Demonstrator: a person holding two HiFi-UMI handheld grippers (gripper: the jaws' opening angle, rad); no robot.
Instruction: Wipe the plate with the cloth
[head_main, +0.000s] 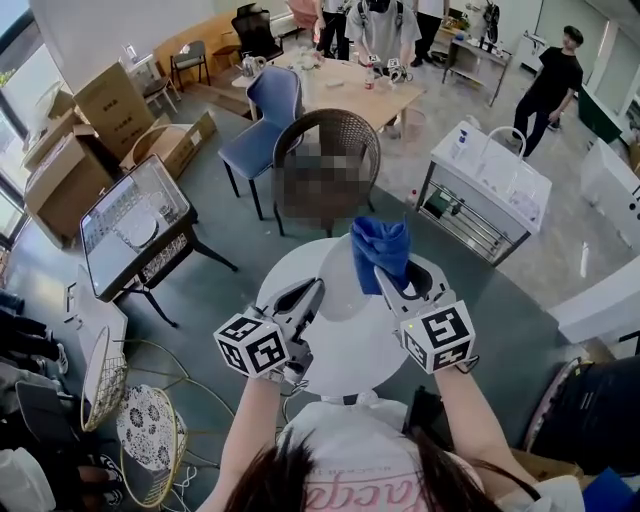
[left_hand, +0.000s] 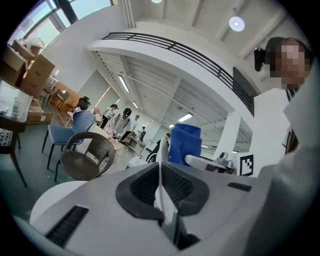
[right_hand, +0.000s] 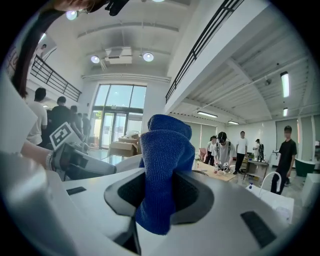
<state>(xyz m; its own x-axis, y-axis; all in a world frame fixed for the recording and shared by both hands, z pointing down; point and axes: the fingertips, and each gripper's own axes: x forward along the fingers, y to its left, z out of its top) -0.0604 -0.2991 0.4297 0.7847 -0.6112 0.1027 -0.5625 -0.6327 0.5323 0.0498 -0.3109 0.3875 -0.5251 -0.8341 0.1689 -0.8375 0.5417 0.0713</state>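
Open hall, round white worktop (head_main: 350, 355) directly below, wicker chair (head_main: 330, 140) beyond it. Holding both tools up clear of the worktop, side by side, pointing roughly level.

- Clamping the white plate (head_main: 345, 275) by its rim in the left tool (head_main: 312, 292), jaws nearly together on the thin edge. Showing upright and edge-on in the left gripper view.
- Pinching the blue cloth (head_main: 380, 250) in the right tool (head_main: 392, 285), jaws closed on bunched fabric, with a wad standing out past the tips.
- Placing the cloth just right of the plate, facing its broad side. Touching or a little apart: cannot tell.
- Judging the coming move: sweeping the cloth leftward across the plate's face, with the right hand doing the travel and the left only steadying.
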